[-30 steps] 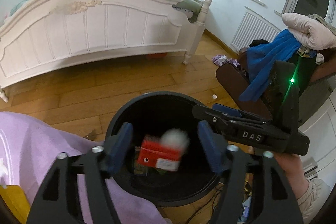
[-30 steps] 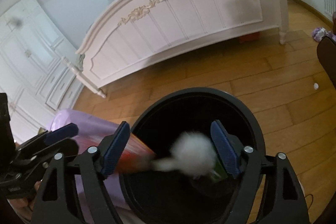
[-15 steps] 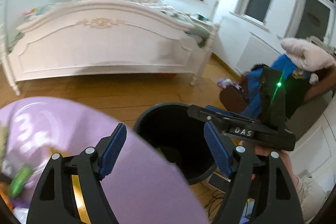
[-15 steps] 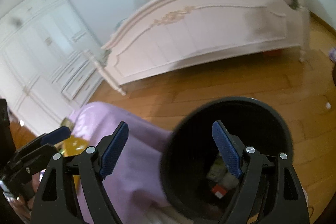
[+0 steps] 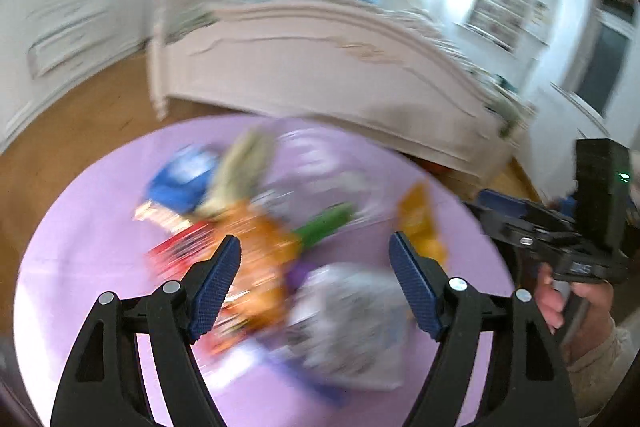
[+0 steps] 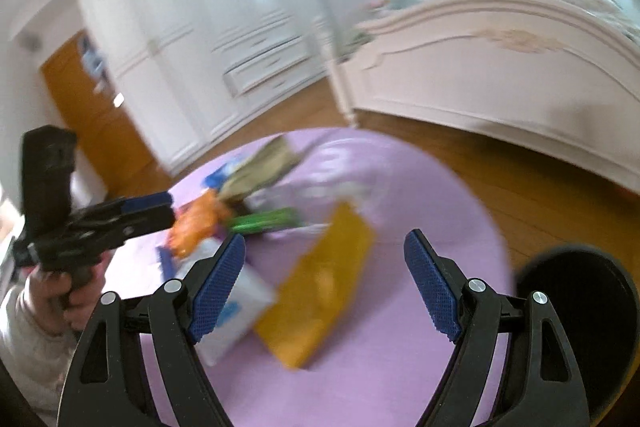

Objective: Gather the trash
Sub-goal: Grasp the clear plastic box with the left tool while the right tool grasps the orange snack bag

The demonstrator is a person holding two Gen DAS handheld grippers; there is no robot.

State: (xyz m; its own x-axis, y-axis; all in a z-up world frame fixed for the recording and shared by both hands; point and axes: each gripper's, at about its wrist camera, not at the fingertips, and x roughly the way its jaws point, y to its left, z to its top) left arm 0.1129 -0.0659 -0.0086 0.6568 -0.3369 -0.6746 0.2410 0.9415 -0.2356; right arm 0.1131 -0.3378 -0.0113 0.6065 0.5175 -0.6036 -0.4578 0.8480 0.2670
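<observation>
1. Left wrist view: the left gripper (image 5: 314, 279) hangs over a round lilac table (image 5: 80, 235), jaws spread wide and gripping nothing. They have just been opening, and nothing sits between the pads.
2. The trash lies in a loose heap near the table's middle: a blue packet (image 5: 182, 181), a beige wrapper (image 5: 240, 167), an orange bag (image 5: 256, 247), a red packet (image 5: 180, 251), a green wrapper (image 5: 324, 225), a yellow pouch (image 5: 418, 223) and a white-grey bag (image 5: 348, 319) (all heavily blurred, so labels cannot be read).
3. A bare lilac band runs round the heap to the table's left and near edges. Beyond the far edge, a strip of wooden floor (image 5: 80, 119) separates the table from the white bed (image 5: 320, 67).
4. At the right edge, a hand (image 5: 576, 311) holds the right gripper (image 5: 516, 215) off the table's rim; its jaws look parted.
5. Right wrist view: the right gripper (image 6: 324, 287) hovers over the same table (image 6: 420, 187), jaws released and wide, nothing in them.
6. Below it lie the yellow pouch (image 6: 320, 287) and a white box (image 6: 236, 303), with the green wrapper (image 6: 264, 221), orange bag (image 6: 196, 227) and beige wrapper (image 6: 260, 167) farther back.
7. The table's right half is bare up to its edge; the black bin (image 6: 580, 291) stands just beside that edge on the floor (image 6: 540, 187).
8. At left, the other hand (image 6: 68, 291) holds the left gripper (image 6: 144, 211) over the table's left rim.
</observation>
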